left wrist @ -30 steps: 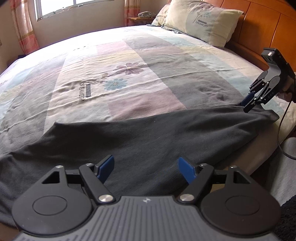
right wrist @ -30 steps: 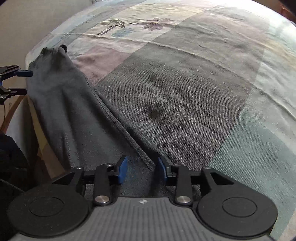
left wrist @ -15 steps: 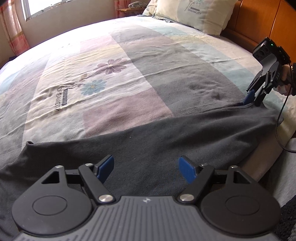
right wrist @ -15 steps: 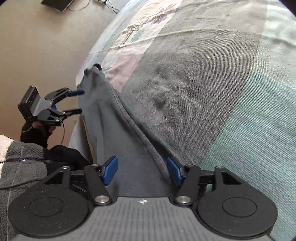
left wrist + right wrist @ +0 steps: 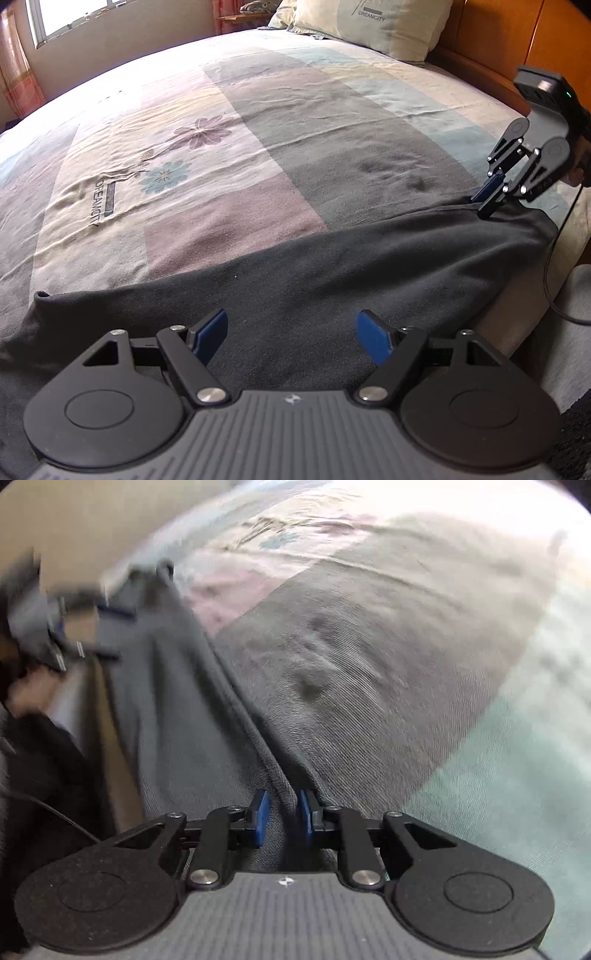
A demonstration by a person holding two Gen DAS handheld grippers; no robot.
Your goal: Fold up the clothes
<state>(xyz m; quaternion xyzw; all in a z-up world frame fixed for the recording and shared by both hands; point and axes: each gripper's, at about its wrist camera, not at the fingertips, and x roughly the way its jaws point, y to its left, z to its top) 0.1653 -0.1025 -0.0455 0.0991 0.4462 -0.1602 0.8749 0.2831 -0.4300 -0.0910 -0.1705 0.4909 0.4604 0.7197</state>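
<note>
A dark grey garment (image 5: pixel 332 273) lies stretched along the near edge of the bed. My left gripper (image 5: pixel 291 334) is open just above the garment's left part, with cloth below the gap. My right gripper (image 5: pixel 282 818) is shut on the garment's hemmed edge (image 5: pixel 236 709) at the right end; it also shows in the left wrist view (image 5: pixel 487 203), pinching the cloth at its far corner. The right wrist view is blurred by motion; the left gripper (image 5: pixel 103 631) shows there faintly at the far left.
The patchwork bed sheet (image 5: pixel 229 147) covers the bed. A pillow (image 5: pixel 373 26) lies by the wooden headboard (image 5: pixel 517 40) at the far right. A window (image 5: pixel 74 14) is at the back left. The bed's edge and floor (image 5: pixel 74 517) are beside the garment.
My right gripper closed from open onto the garment's edge. The left gripper stayed open and shifted slightly over the cloth.
</note>
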